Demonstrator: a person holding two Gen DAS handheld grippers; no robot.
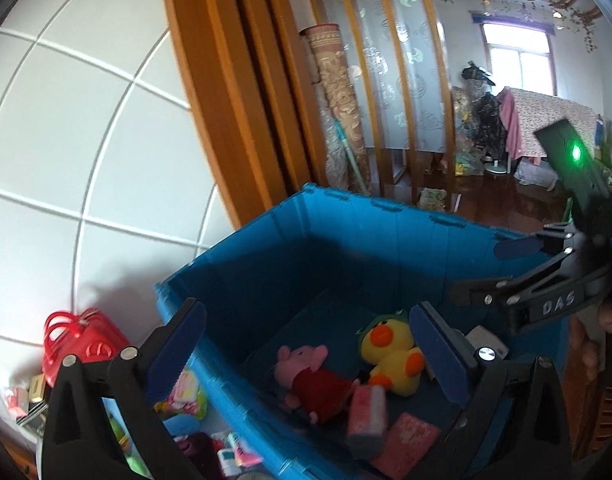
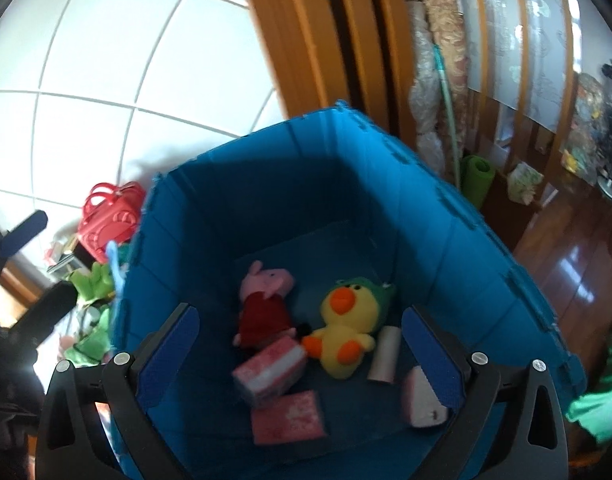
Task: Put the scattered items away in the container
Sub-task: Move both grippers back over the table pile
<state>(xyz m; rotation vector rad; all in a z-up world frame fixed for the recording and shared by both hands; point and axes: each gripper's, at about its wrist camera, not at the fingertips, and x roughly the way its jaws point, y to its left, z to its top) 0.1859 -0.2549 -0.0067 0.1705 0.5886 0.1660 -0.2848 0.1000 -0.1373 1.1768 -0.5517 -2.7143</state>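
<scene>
A blue plastic crate (image 1: pixel 266 248) (image 2: pixel 445 240) holds a pink pig plush (image 1: pixel 306 372) (image 2: pixel 266 300), a yellow duck plush (image 1: pixel 393 356) (image 2: pixel 341 340), a pale roll (image 2: pixel 383 354) and pink-and-white blocks. One block (image 1: pixel 365 412) (image 2: pixel 270 372) is blurred and lies free of any pad. My left gripper (image 1: pixel 307 308) (image 2: pixel 38 272) hangs wide open over the crate's left wall with nothing between its fingers. My right gripper (image 2: pixel 300 316) (image 1: pixel 489 272) is open and empty above the crate's near side.
Scattered items lie on the white surface left of the crate: a red plastic basket (image 1: pixel 82 344) (image 2: pixel 110 216), green pieces (image 2: pixel 94 284) and small colourful packs (image 1: pixel 186 396). A tiled wall (image 1: pixel 66 140) and a wooden door frame (image 1: pixel 234 92) stand behind. A wooden floor (image 2: pixel 577 264) is at the right.
</scene>
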